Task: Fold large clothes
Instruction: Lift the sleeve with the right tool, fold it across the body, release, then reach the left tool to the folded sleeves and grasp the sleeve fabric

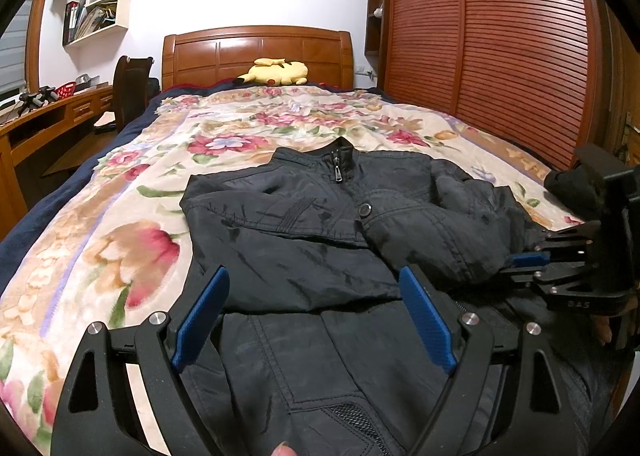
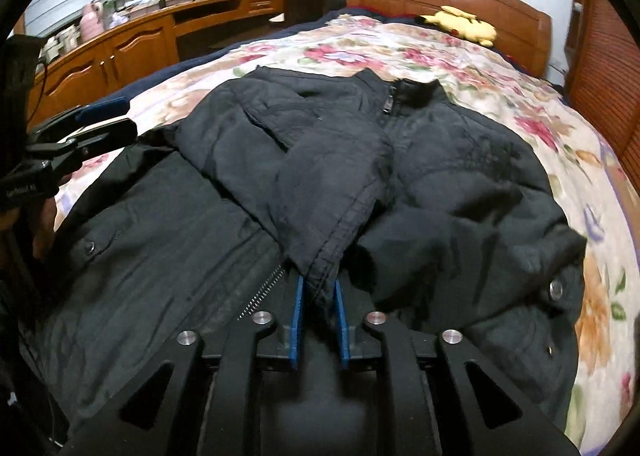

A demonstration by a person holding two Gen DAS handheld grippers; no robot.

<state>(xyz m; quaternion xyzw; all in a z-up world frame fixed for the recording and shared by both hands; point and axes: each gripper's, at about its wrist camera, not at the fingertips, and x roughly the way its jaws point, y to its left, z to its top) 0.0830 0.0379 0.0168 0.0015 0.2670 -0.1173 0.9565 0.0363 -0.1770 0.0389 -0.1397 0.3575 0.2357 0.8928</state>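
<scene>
A black zip-up jacket [image 1: 304,223] lies front up on the floral bedspread [image 1: 120,215], collar toward the headboard. My left gripper [image 1: 313,272] hovers open over the jacket's chest with nothing between its blue pads; in the right wrist view the left gripper [image 2: 122,116] shows at the left edge. One sleeve is folded across the jacket [image 2: 460,195], and its cuff [image 2: 320,236] sits between the pads of my right gripper [image 2: 319,280]. The narrow jaws touch the cuff on both sides. From the left wrist view, the right gripper [image 1: 528,260] is low at the jacket's right side.
A yellow plush toy [image 1: 276,71] rests by the wooden headboard [image 1: 256,51]. A slatted wardrobe [image 1: 500,35] stands along the bed's right side. A wooden desk [image 2: 140,43] with small items and a dark chair [image 1: 130,87] stand to the left.
</scene>
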